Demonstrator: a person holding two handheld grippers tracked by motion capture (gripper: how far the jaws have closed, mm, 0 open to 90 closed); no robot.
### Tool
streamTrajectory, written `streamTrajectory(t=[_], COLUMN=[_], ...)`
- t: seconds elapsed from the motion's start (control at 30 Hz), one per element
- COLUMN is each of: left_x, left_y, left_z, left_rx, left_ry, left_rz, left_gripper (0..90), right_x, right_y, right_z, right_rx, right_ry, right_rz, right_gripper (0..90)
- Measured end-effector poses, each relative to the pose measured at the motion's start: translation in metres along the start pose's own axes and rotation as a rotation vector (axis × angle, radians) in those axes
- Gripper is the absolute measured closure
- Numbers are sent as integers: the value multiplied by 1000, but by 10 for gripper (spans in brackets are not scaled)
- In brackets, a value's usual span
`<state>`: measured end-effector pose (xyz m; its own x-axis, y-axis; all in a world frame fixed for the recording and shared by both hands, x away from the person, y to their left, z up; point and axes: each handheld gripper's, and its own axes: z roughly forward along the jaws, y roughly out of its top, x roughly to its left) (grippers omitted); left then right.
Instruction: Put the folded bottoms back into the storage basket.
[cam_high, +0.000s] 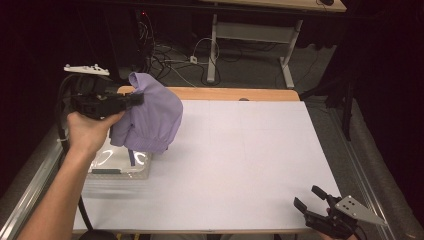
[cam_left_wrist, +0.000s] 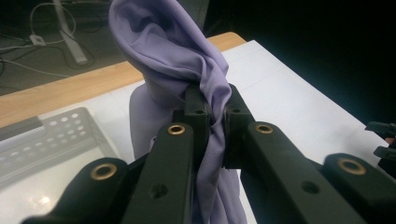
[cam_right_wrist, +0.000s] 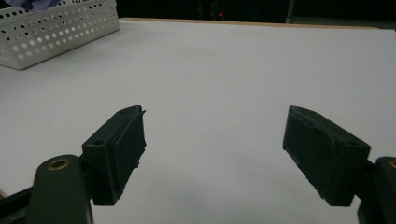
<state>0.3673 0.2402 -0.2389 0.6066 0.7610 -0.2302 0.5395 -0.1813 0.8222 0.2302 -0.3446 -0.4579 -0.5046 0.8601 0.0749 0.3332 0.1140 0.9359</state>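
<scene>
lilac cloth hangs pinched in raised left tool.

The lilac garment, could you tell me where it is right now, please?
In the high view the lilac garment hangs at the table's far left, pinched in the left gripper above the white basket.

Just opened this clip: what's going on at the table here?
A person holds a tool in each hand. The left tool is shut on a bunched lilac garment and holds it in the air above a white perforated basket at the table's left side. The right tool rests open near the white table's front right corner, holding nothing.
</scene>
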Motion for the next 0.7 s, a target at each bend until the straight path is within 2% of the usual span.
streamTrajectory(t=[0.33, 0.7], left_x=[12, 23], left_y=[-4, -7], left_z=[-12, -21], left_rx=[-15, -19], left_ry=[48, 137], left_rz=[-19, -13], left_gripper=[820, 819], right_x=[0, 0], right_y=[0, 0], right_z=[0, 0], right_rx=[0, 1], right_ry=[-2, -2], right_rz=[-1, -1], right_gripper=[220, 220])
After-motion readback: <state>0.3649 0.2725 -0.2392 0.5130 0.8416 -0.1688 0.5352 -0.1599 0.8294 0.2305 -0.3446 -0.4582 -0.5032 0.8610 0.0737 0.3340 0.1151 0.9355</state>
